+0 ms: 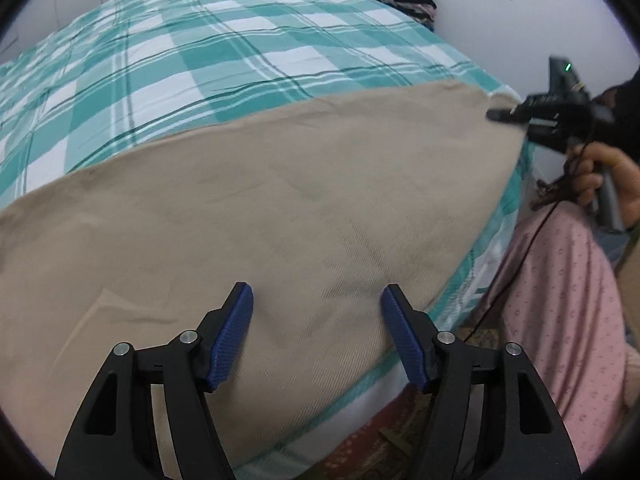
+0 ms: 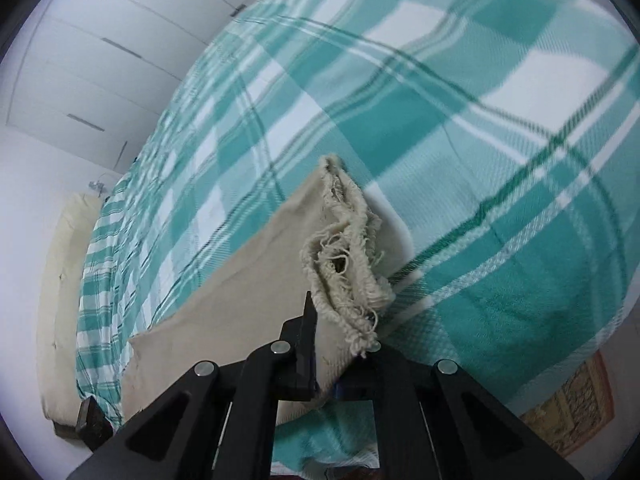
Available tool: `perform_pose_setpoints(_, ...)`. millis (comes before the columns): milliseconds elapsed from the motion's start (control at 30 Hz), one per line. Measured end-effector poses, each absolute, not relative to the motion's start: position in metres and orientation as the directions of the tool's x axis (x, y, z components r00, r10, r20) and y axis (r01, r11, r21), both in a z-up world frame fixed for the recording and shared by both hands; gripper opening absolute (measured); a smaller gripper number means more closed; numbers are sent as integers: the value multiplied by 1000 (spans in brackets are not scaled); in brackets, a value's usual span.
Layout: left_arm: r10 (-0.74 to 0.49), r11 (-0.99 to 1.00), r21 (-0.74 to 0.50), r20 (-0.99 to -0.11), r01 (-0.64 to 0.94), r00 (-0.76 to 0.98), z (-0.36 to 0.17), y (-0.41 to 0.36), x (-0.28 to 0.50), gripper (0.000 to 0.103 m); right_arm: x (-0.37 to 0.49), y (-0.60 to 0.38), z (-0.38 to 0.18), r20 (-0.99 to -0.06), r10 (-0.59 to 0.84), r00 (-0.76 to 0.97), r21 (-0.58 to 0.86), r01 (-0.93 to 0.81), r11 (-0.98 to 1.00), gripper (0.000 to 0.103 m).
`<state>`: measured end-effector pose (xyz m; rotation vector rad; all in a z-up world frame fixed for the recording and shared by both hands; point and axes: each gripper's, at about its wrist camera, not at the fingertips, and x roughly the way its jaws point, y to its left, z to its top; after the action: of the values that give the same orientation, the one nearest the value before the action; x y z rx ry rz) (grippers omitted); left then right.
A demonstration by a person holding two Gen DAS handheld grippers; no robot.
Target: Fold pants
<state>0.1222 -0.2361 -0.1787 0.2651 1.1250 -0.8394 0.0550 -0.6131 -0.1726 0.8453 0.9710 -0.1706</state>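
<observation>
Pants of beige twill, finely ribbed in the weave, lie spread flat along the near edge of a bed covered by a teal and white checked blanket. Their frayed, thready hem is bunched in folds and pinched by the clenched right tool. The left tool hovers released over the cloth, its ridged blue pads wide apart.

Nothing legible anywhere — no text, label, brand or number shows on the plaid bedspread or on anything around it.
</observation>
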Motion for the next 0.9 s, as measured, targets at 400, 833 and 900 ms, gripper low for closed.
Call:
perform_pose_setpoints(400, -554, 721, -368, -815, 587, 168, -160, -189, 131, 74, 50, -559, -60, -698, 190, 691, 471, 244, 848, 5)
perform_pose_setpoints(833, -492, 857, -493, -692, 152, 529, -106, 60, 159, 74, 66, -257, 66, -580, 551, 600, 270, -496, 825, 13)
perform_pose_setpoints(900, -445, 863, -500, -681, 75, 582, -102, 101, 154, 74, 70, -215, 41, -585, 650, 484, 367, -556, 745, 38)
